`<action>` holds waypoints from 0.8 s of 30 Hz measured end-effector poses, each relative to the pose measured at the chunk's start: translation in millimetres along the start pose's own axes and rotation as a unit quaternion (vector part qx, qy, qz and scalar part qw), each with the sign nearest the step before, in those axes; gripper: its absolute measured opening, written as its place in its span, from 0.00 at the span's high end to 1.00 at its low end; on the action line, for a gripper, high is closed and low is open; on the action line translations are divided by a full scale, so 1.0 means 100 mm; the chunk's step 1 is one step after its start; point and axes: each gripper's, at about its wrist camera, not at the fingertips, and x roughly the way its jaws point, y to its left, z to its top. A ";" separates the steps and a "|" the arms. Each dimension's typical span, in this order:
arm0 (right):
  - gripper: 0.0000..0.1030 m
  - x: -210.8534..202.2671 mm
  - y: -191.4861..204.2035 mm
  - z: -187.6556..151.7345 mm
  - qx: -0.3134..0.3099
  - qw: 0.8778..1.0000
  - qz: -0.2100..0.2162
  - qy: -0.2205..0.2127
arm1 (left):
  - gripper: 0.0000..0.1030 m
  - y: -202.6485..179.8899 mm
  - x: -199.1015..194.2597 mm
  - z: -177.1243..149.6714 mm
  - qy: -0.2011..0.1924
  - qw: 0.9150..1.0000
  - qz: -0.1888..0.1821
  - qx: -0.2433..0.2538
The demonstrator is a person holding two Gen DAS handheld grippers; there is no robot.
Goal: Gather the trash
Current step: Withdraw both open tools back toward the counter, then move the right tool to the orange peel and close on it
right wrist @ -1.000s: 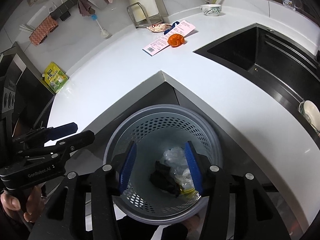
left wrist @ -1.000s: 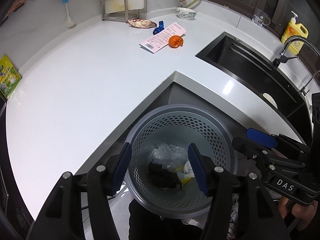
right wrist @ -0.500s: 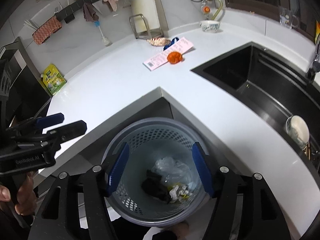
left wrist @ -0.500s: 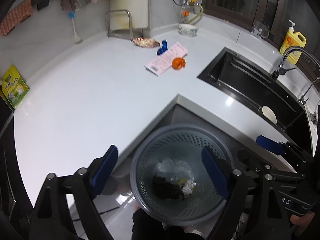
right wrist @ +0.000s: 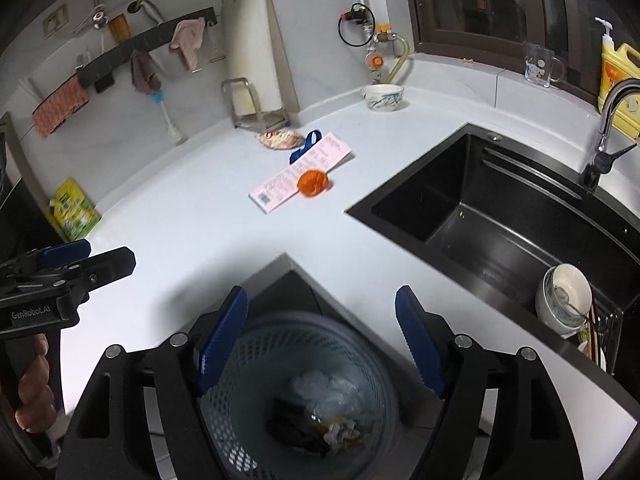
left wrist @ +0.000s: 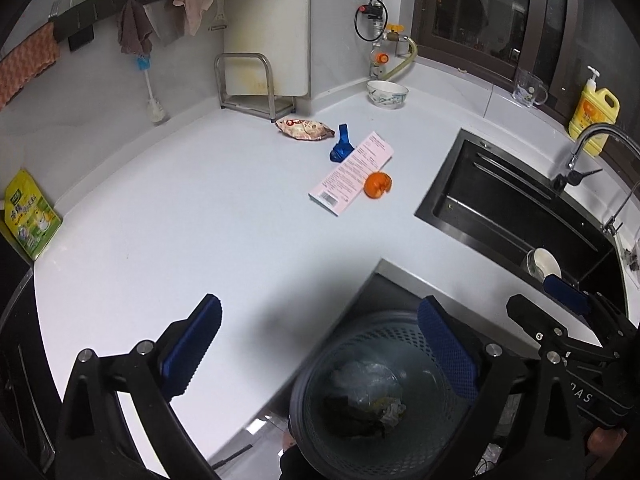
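Observation:
A grey perforated bin (left wrist: 320, 368) (right wrist: 376, 360) stands on the floor in the counter's inner corner, holding crumpled plastic, a dark item and paper scraps. My left gripper (left wrist: 320, 348) and right gripper (right wrist: 320, 340) are both open and empty above it. Far back on the white counter (left wrist: 180, 220) lie an orange peel (left wrist: 378, 185) (right wrist: 313, 182), a pink paper slip (left wrist: 352, 174) (right wrist: 296, 180), a blue scrap (left wrist: 342, 147) (right wrist: 305, 145) and a snack wrapper (left wrist: 304, 129) (right wrist: 280, 138).
A black sink (left wrist: 516, 216) (right wrist: 500, 216) with a bowl (right wrist: 564, 298) lies to the right. A white bowl (left wrist: 387, 94), metal rack (left wrist: 248, 84), glass cup (left wrist: 528, 88), yellow soap bottle (left wrist: 594, 112) and green pouch (left wrist: 30, 220) line the counter's back edge.
Both grippers have risen and pulled back from the bin, and both have opened wider. The counter and its trash now fill more of each view.

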 end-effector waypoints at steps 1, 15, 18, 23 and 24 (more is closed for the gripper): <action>0.27 0.02 0.01 0.04 0.001 1.000 -0.003 -0.001 | 0.06 0.03 0.02 0.05 -0.002 1.000 0.000 0.001; 0.24 0.71 0.08 0.53 0.027 0.999 -0.036 -0.002 | 0.06 0.28 0.56 0.68 -0.016 1.000 0.005 0.024; 0.24 0.88 0.07 0.64 0.034 0.999 -0.039 -0.001 | 0.06 0.32 0.73 0.78 -0.017 0.999 0.006 0.038; 0.24 1.20 0.07 0.79 0.032 0.999 -0.040 0.016 | 0.06 0.38 0.98 0.92 -0.014 0.999 -0.002 0.046; 0.24 1.26 0.07 0.81 0.033 0.998 -0.041 0.017 | 0.06 0.39 1.06 0.95 -0.013 0.999 -0.004 0.047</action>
